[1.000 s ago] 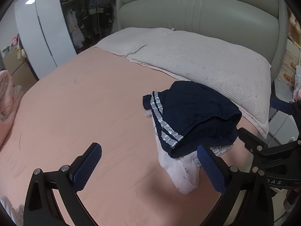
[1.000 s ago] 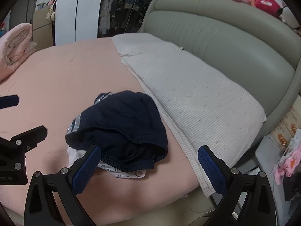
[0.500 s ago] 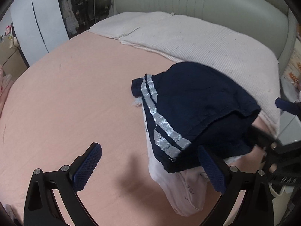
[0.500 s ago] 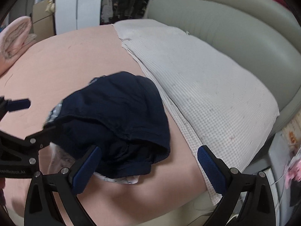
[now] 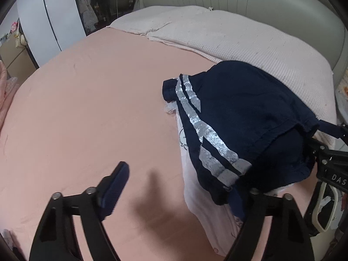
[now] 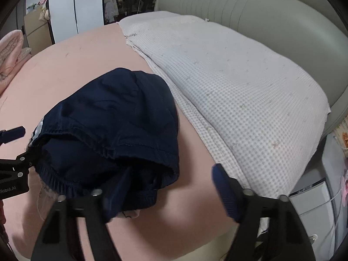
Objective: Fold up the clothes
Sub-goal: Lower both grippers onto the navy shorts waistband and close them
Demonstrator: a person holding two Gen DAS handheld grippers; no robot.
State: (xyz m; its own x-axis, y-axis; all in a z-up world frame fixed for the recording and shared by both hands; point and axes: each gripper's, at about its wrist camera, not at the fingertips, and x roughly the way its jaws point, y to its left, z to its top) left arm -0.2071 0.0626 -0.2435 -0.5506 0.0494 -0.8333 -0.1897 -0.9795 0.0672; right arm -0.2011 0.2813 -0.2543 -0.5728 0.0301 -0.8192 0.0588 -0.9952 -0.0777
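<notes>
Navy shorts with two silver side stripes [image 5: 239, 117] lie crumpled on a pale pink printed garment [image 5: 208, 224] on the pink bed. My left gripper [image 5: 176, 191] is open, its right finger at the shorts' near hem, its left finger over bare sheet. In the right wrist view the shorts [image 6: 113, 126] show their elastic waistband. My right gripper [image 6: 169, 189] is open, its left finger against the waistband, its right finger over the sheet. Each gripper shows at the edge of the other's view.
The pink sheet [image 5: 87, 108] spreads left of the clothes. A checked cream blanket [image 6: 239, 82] lies along the grey-green padded headboard [image 6: 250, 8]. The bed's edge and a white bedside unit [image 6: 315, 204] are at right. A folded pink quilt [image 6: 10, 52] sits far left.
Both grippers have moved in close to the shorts from either side, and the shorts now fill much more of each view. The jaws stay open.
</notes>
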